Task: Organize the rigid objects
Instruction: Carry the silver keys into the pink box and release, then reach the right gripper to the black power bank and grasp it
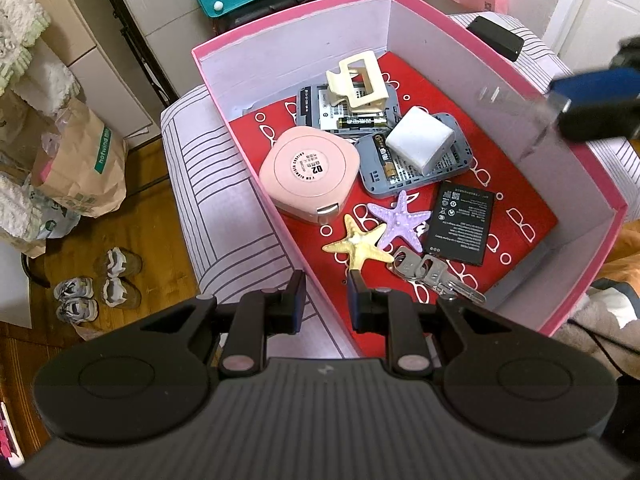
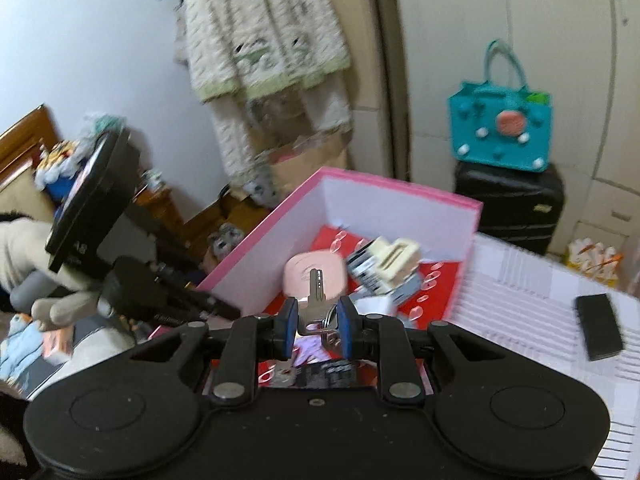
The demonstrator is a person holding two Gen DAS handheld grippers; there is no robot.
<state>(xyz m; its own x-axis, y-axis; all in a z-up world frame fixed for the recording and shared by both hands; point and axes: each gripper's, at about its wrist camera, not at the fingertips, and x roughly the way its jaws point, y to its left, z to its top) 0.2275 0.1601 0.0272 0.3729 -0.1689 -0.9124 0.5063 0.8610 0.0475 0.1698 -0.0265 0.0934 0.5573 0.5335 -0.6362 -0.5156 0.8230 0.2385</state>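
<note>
A pink box (image 1: pixel 208 80) with a red floor holds a pink round case (image 1: pixel 308 168), a cream hair claw (image 1: pixel 358 80), a white block (image 1: pixel 420 140) on grey devices, two starfish (image 1: pixel 398 220), a black battery (image 1: pixel 460 224) and a bunch of keys (image 1: pixel 428 272). My left gripper (image 1: pixel 326 280) straddles the box's near wall, jaws narrow and shut on it. My right gripper (image 2: pixel 318 312) hangs over the box, shut on a silver key (image 2: pixel 316 292) that stands upright between its blue pads. In the left wrist view the right gripper (image 1: pixel 560 102) is a blur above the box's right wall.
The box sits on a striped cloth (image 1: pixel 208 184). A black block (image 2: pixel 598 328) lies on the cloth beyond the box. A teal bag (image 2: pixel 502 128) stands on a black suitcase (image 2: pixel 512 204) behind. Shoes (image 1: pixel 96 284) and a paper bag (image 1: pixel 80 168) are on the floor at left.
</note>
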